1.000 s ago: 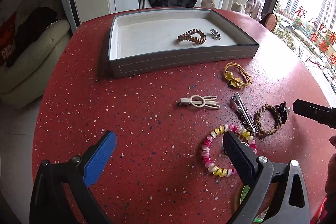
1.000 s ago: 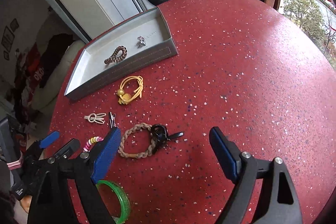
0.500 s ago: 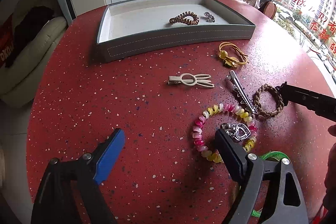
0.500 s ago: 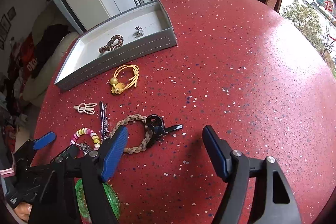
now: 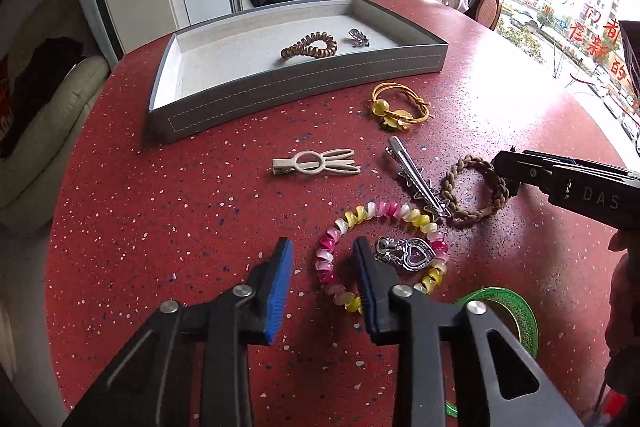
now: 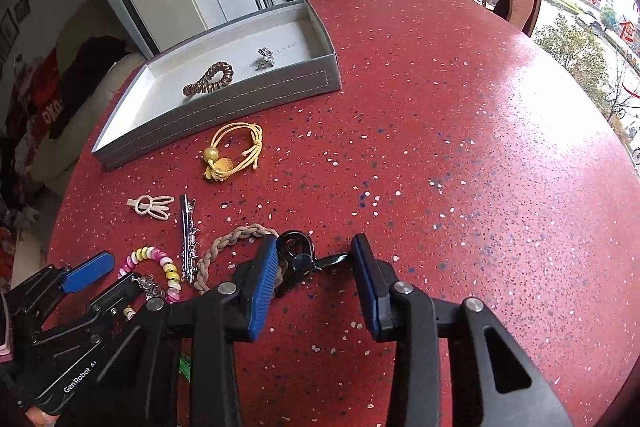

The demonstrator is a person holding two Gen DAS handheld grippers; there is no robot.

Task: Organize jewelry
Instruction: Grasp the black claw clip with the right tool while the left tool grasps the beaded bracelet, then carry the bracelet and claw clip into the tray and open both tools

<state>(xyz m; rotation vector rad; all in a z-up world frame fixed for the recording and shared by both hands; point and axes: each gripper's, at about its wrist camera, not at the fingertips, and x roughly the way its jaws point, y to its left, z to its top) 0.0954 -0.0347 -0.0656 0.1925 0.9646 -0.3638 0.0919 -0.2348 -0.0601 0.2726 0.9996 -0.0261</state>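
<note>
Red speckled table [image 5: 160,227]: pink-yellow spiral bracelet [image 5: 376,251], seemingly unclamped between narrowed, just-closing left fingers [image 5: 280,275].

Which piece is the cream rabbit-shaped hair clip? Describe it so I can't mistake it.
Start at the grey tray on the red table. Just in front of its long near wall, lying alone on the table, is the cream hair clip. Unlike the silver clip to its right, it is pale, flat, with a ring and long rabbit ears.
</note>
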